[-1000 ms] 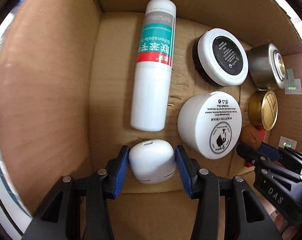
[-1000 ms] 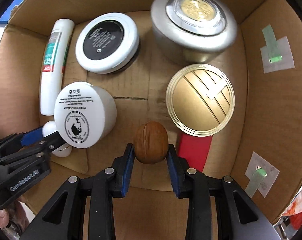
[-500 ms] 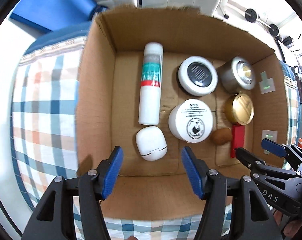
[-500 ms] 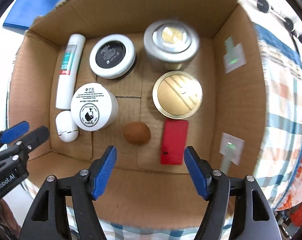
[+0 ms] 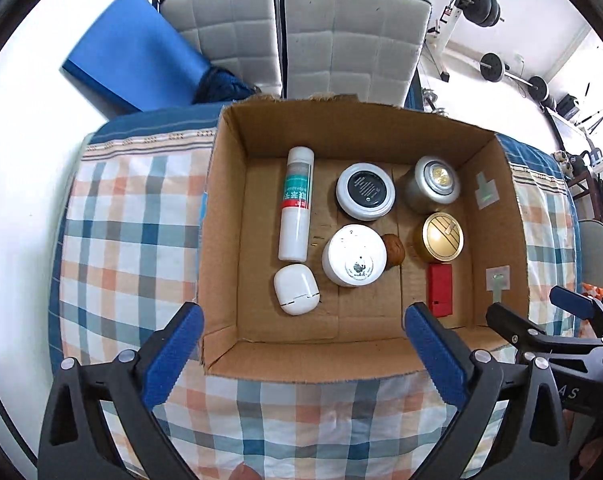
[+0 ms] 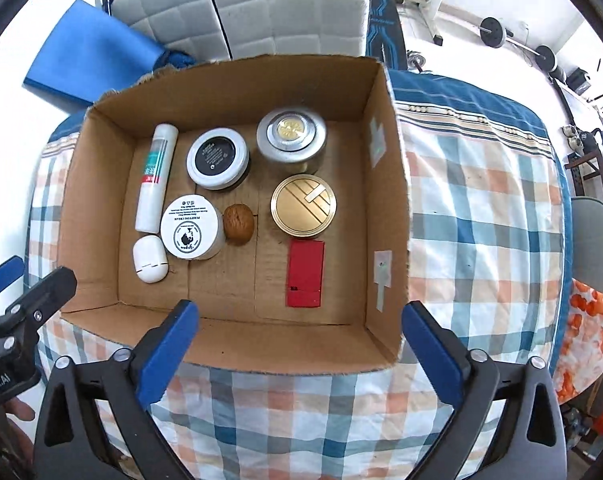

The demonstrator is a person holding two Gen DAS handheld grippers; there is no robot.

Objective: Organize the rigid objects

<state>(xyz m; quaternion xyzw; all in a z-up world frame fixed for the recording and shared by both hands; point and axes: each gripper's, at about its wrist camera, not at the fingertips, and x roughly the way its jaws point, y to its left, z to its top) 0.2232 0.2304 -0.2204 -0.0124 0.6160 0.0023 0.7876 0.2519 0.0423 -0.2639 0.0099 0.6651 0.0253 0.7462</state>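
The left tool (image 5: 303, 342) has its blue fingers wide apart and holds nothing. The right tool (image 6: 299, 340) is wide apart too — also bare. Both hang above the near wall of the cardboard box (image 6: 261, 338), which sits on a checked cloth.

All the things lie down inside the box, ahead of and below the tools. The white case (image 5: 296, 289) is at the near left, closest to the left tool. The long white tube (image 5: 296, 204) lies behind it, its long side pointing away from the tools. The brown nut (image 6: 239, 224) sits in the middle, touching the white jar (image 6: 191, 232). The red box (image 6: 305, 273) is nearest to the right tool.

A second ago the left tool was clamped on the white case and the right tool on the nut. Now both have let go and pulled up and back — the whole box shows. I think the tidying looks about done.
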